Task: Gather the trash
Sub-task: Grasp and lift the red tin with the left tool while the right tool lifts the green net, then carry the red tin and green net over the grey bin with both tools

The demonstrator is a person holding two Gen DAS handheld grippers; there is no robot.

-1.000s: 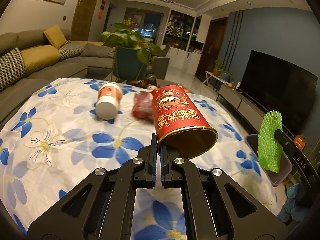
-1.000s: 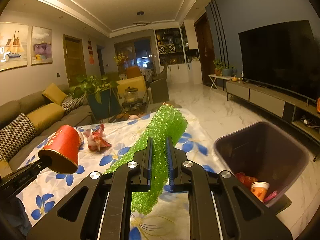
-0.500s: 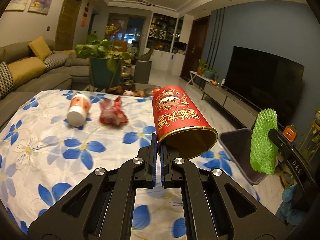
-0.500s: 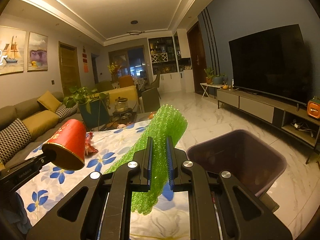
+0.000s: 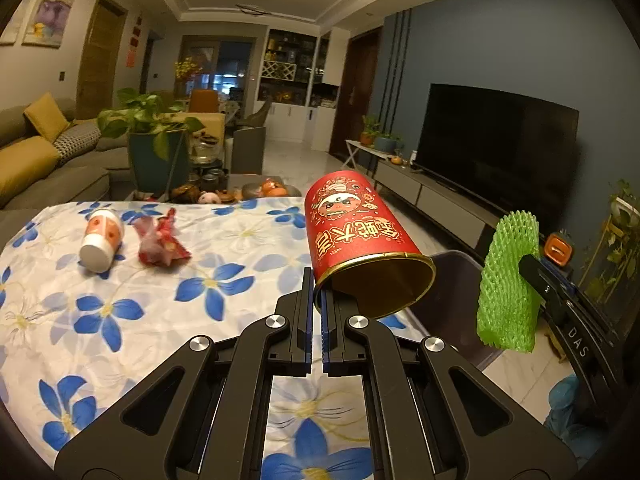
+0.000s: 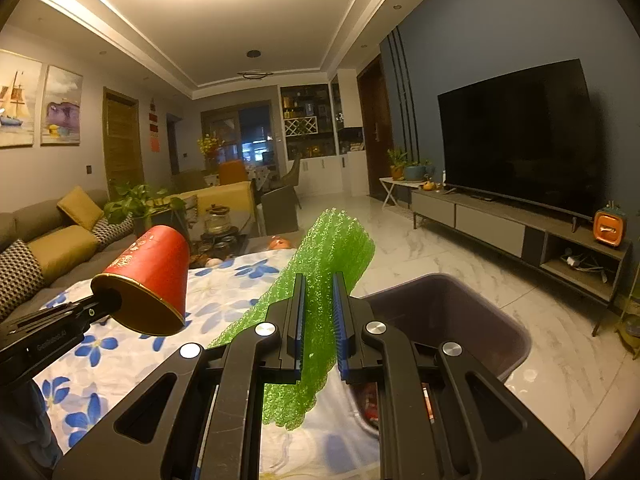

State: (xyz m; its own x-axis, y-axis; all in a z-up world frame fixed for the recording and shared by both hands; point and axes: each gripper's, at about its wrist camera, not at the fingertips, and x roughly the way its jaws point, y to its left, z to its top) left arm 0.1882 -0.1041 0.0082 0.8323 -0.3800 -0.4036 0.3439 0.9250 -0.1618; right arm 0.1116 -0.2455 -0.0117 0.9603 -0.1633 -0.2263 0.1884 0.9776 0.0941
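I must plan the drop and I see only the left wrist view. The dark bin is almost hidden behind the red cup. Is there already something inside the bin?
Observer: Yes. In the right wrist view the bin is open, and some red trash lies low inside it, mostly hidden behind the right gripper.
Operator: Is the green foam net held well?
Observer: The right gripper is shut on the green foam net near its middle; both ends stick out free.
Operator: And my red cup, from that side?
Observer: The left gripper pinches the rim of the red cup, whose mouth tilts down over the tablecloth, not over the bin.
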